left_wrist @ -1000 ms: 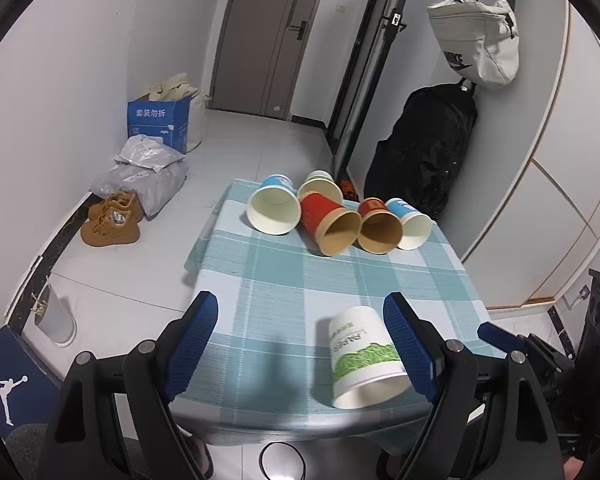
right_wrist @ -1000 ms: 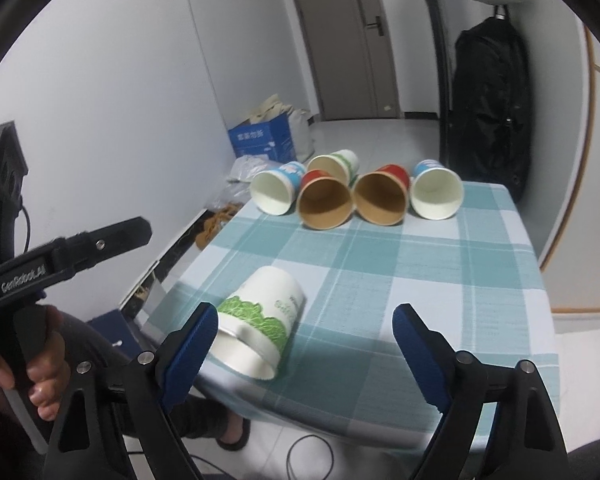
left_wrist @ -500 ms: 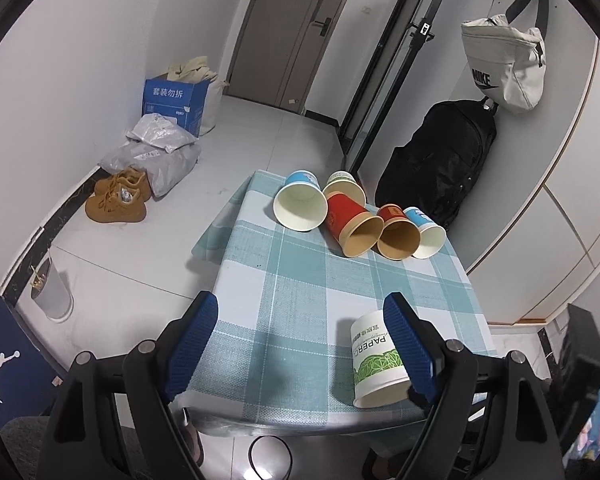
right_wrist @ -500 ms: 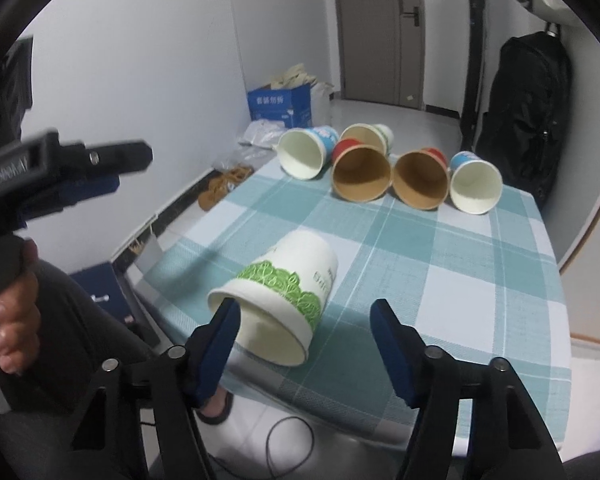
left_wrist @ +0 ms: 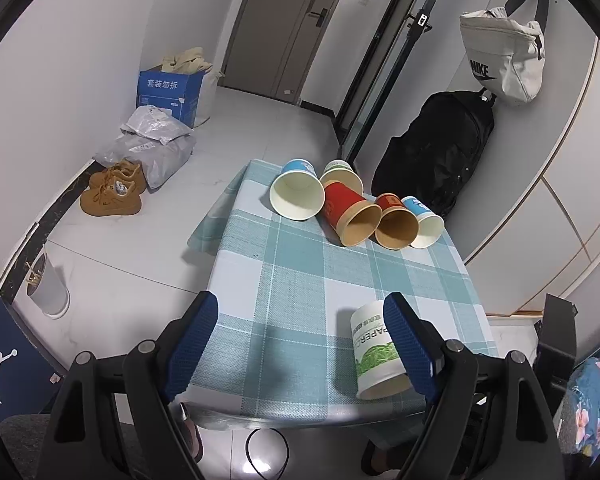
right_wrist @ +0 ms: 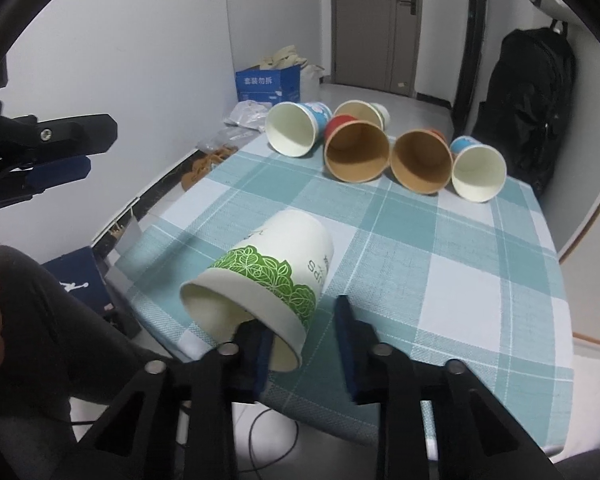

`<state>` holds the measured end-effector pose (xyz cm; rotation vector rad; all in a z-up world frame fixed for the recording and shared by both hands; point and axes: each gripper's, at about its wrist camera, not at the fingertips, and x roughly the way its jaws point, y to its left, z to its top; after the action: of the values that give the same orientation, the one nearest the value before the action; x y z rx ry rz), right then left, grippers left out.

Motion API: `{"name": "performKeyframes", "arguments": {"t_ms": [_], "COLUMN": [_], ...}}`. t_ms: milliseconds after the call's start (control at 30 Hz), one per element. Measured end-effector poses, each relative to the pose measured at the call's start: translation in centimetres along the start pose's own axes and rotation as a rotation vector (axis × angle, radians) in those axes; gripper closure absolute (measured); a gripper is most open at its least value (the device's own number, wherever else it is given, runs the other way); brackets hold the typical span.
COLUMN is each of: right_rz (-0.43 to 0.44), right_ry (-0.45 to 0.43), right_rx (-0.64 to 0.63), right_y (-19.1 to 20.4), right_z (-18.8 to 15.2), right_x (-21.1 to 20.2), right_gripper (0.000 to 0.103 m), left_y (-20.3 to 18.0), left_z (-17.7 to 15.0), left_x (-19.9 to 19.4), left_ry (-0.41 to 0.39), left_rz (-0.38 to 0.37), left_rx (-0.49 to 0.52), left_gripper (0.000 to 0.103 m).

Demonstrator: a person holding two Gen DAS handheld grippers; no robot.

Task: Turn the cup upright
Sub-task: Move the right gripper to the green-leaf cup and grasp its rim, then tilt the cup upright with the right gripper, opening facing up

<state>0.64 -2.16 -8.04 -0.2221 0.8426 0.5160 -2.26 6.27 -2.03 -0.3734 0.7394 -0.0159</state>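
Note:
A white paper cup with a green leaf band (right_wrist: 268, 276) lies on its side near the front edge of the checked table (right_wrist: 440, 272), mouth toward me. It also shows in the left wrist view (left_wrist: 376, 352), partly behind the left gripper's right finger. My right gripper (right_wrist: 304, 344) is partly closed around the cup's rim: its left finger is inside the mouth, its right finger outside the wall, with a gap still showing. My left gripper (left_wrist: 304, 344) is open and empty, held above the table's front edge.
Several cups lie on their sides in a row at the table's far end: a blue-and-white cup (left_wrist: 298, 196), a red cup (left_wrist: 352, 216), another red cup (left_wrist: 396, 222). A black backpack (left_wrist: 440, 152) leans against the wall. Shoes (left_wrist: 114, 194) and a blue box (left_wrist: 168, 90) sit on the floor.
My right gripper has moved in on the green-leaf cup and narrowed, its left finger now inside the cup's mouth. The left gripper has risen and pulled back a little.

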Motion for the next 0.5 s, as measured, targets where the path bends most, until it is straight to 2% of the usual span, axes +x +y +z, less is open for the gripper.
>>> {"name": "performKeyframes", "arguments": {"t_ms": [233,500], "right_rz": [-0.020,-0.007], "right_ry": [-0.005,-0.038], "right_rx": [0.034,0.059], "right_y": [-0.7,-1.2], "right_z": [0.1,0.5], "right_x": [-0.1,-1.2], "right_gripper": [0.099,0.101], "left_y": [0.0,-0.1], "left_z": [0.0,0.1], "left_x": [0.2,0.4], "left_ry": [0.011,0.020], "left_rz": [0.000,-0.003], "left_rx": [0.002,-0.004], "left_gripper": [0.021,0.021]}}
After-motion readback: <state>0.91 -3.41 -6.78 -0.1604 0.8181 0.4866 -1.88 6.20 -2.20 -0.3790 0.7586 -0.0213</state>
